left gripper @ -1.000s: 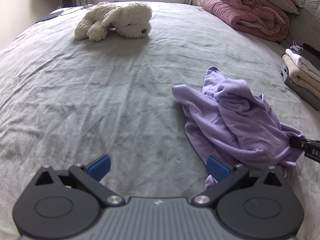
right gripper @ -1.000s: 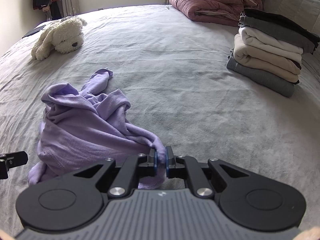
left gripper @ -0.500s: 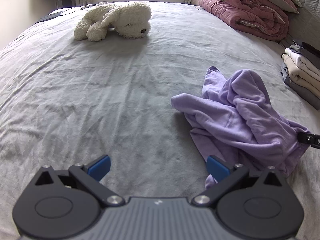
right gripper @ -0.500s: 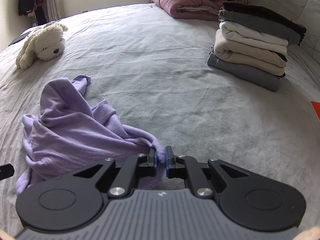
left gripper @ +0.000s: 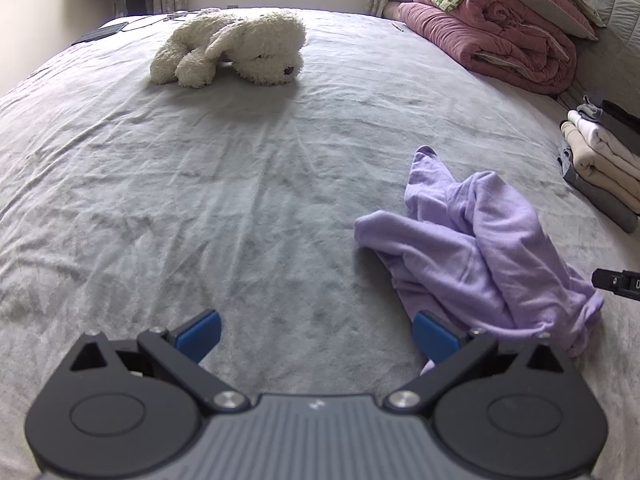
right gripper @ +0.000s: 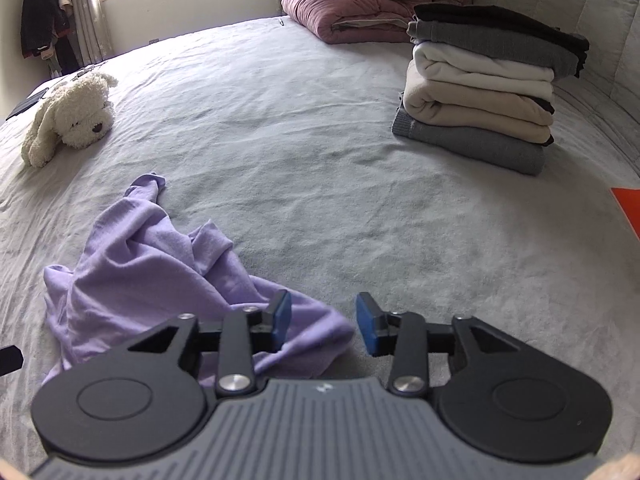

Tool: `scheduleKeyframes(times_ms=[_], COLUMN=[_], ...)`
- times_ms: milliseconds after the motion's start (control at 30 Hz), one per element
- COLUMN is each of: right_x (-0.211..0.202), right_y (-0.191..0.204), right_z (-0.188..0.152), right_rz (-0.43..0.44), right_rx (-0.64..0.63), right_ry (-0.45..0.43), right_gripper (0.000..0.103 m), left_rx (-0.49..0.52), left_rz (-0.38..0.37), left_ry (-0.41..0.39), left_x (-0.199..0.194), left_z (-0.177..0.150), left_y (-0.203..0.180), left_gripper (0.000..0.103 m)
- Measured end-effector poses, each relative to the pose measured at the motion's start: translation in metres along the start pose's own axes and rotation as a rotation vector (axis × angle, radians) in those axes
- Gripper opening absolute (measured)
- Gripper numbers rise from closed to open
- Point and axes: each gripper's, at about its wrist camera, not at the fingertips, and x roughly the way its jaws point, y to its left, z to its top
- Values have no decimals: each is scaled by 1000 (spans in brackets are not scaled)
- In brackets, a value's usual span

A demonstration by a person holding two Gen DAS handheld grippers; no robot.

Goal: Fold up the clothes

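Observation:
A crumpled lilac garment (left gripper: 476, 248) lies in a heap on the grey bedspread (left gripper: 200, 184). In the left wrist view my left gripper (left gripper: 316, 332) stands wide open over the bedspread, its right pad close to the garment's near edge. A black tip of the right gripper (left gripper: 616, 282) shows at the right border. In the right wrist view the lilac garment (right gripper: 152, 272) sits at the lower left. My right gripper (right gripper: 324, 322) is open, and a corner of the cloth lies between and under its blue pads (right gripper: 282, 314).
A stack of folded clothes (right gripper: 484, 88) stands at the right of the bed. A white plush dog (left gripper: 236, 52) lies at the far left side. Rolled pink bedding (left gripper: 504, 40) is piled at the head. An orange object (right gripper: 628, 208) pokes in at the right border.
My right gripper, shut on the garment's corner in the earlier frames, has opened and let the cloth drop. The garment was dragged to the right and its heap has flattened. The left gripper stayed open.

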Motion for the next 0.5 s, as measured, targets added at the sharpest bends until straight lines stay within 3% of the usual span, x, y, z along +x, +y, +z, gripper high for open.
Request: scheduleKeyframes(times_ms=[167,267,367,467,500], right_x=[-6,-8,-10,-13,-13], right_y=[2,5,11,21,24], right_z=[-1,-2,-4,-4,-4], right_rz=[43,95,194,282,300], right_rx=[9,21,33,19,12], right_ry=[-13,-5,9,9,9], right_gripper=[51,51,51,51,51], left_rx=[-48,-60,-30,14,15], left_rz=[-131,-185,-162,-172,-188], left_ry=[-24,-3,-2,-15,-10], left_x=[12,24,30,26,23], left_z=[-3,-8,-15,-17,-18], left_y=[-13,-22,-30,-35,-37], left_gripper=[100,86,74,39,19])
